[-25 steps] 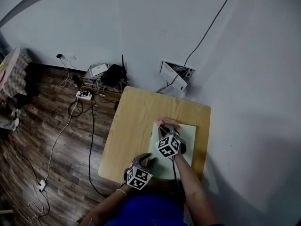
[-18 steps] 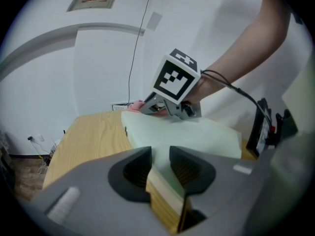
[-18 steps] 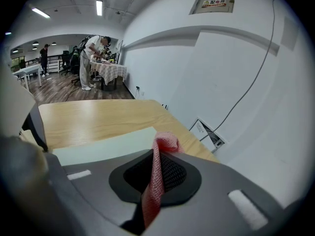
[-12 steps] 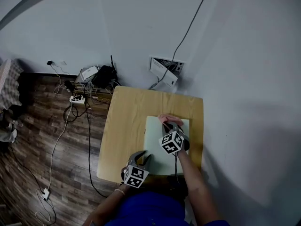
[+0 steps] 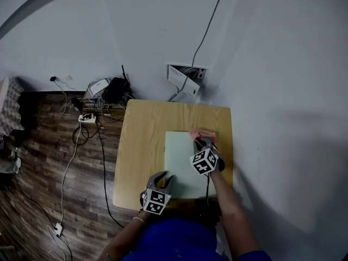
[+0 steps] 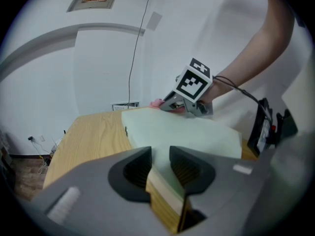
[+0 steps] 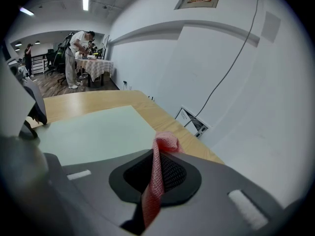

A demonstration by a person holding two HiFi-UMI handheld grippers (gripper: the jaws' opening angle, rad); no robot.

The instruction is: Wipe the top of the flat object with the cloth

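Note:
A pale green flat board lies on the right half of a wooden table. My right gripper is shut on a pink mesh cloth and holds it down at the board's far right corner. In the right gripper view the cloth runs pinched between the pads, and its end bunches up past the tips by the board. My left gripper is at the board's near left corner. In the left gripper view the jaws clamp that corner of the board.
Cables, a power strip and small boxes lie on the wood floor by the wall. A wall panel sits behind the table. A black device stands at the right. People work at a far table.
My right gripper has dragged the cloth rightward along the board's far edge, from the left part to the right corner. The left gripper has stayed at the near corner.

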